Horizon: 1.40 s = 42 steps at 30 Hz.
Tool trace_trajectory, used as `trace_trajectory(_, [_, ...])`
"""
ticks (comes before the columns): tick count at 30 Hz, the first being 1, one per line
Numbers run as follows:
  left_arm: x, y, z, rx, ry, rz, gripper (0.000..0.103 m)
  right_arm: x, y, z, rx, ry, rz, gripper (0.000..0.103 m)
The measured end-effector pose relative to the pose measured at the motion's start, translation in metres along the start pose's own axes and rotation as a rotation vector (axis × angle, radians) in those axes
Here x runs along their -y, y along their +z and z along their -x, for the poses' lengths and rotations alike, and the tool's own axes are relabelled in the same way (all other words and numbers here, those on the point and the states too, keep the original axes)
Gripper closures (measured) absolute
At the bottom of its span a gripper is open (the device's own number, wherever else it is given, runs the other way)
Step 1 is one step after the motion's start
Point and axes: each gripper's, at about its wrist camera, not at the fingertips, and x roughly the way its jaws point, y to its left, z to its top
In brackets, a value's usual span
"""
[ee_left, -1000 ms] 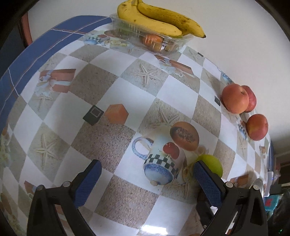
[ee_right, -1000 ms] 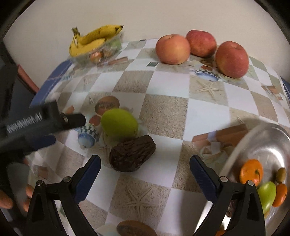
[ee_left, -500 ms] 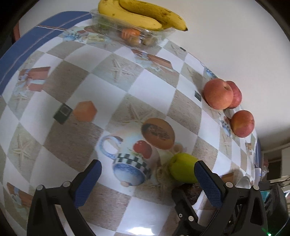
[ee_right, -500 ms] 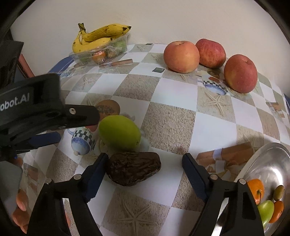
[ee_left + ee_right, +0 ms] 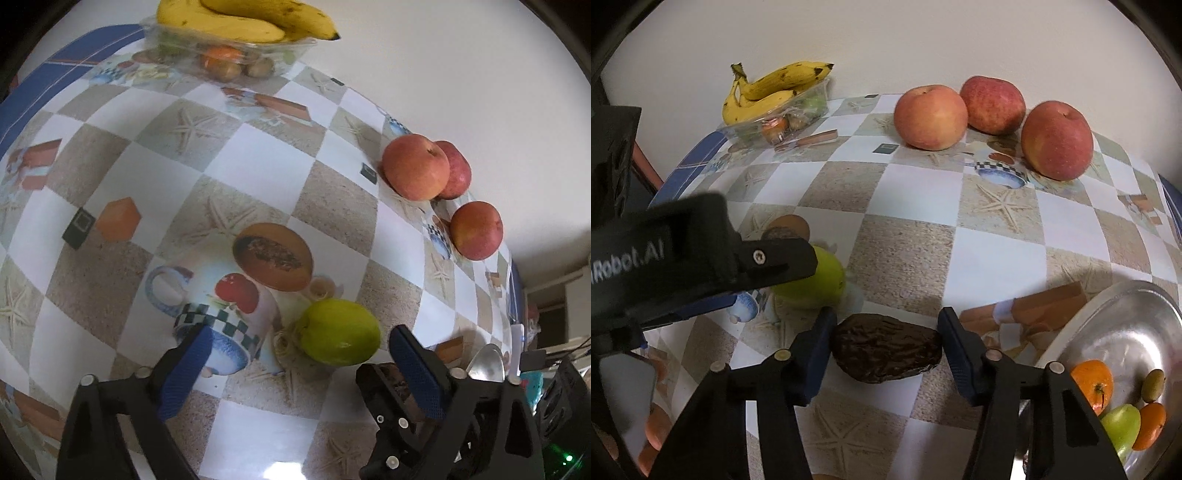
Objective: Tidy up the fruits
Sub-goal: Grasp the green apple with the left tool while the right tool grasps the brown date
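A checkered tablecloth (image 5: 905, 258) with printed starfish, cups and a cut papaya is covering the surface. A plain white wall (image 5: 886, 37) is standing behind it, toward 12 o'clock. At 3 o'clock in the left wrist view, dark furniture (image 5: 565, 306) is showing, blurred.

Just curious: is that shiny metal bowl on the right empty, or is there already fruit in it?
Not empty. The metal bowl already holds small fruit: two oranges, a green fruit and a small olive-coloured one.
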Motion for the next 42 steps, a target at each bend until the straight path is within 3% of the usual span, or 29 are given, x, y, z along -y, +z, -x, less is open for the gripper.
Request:
trace_trajectory(3, [0.005,0.0,-0.002,0.006,-0.001,-0.022,0.017,0.001,-0.002,0.001,-0.001,-0.01,0.001,0.044])
trace_trajectory(7, [0.008,-0.001,-0.002,0.003,-0.034,-0.032,0.034,0.002,-0.002,0.001,-0.002,-0.013,0.002,0.044])
trace_trajectory(11, [0.009,-0.001,-0.003,-0.003,-0.069,-0.022,0.04,0.002,-0.002,0.001,-0.001,-0.012,-0.001,0.044])
trace_trajectory(13, [0.01,-0.002,-0.002,-0.007,-0.096,-0.021,0.051,0.002,-0.002,0.001,-0.002,-0.013,-0.001,0.044])
trace_trajectory(26, [0.009,-0.011,0.004,-0.04,-0.079,0.0,0.052,-0.002,-0.005,0.005,-0.014,-0.037,0.017,0.045])
trace_trajectory(29, [0.002,-0.012,0.005,-0.054,-0.098,0.043,0.052,-0.003,-0.007,0.006,-0.014,-0.045,0.026,0.045])
trace_trajectory(35, [-0.004,-0.008,0.014,-0.027,-0.047,0.051,0.052,-0.004,-0.008,0.006,-0.016,-0.047,0.024,0.045])
trace_trajectory(42, [-0.008,-0.003,0.026,-0.001,-0.057,0.075,0.052,0.0,-0.005,0.007,-0.019,-0.04,-0.002,0.045])
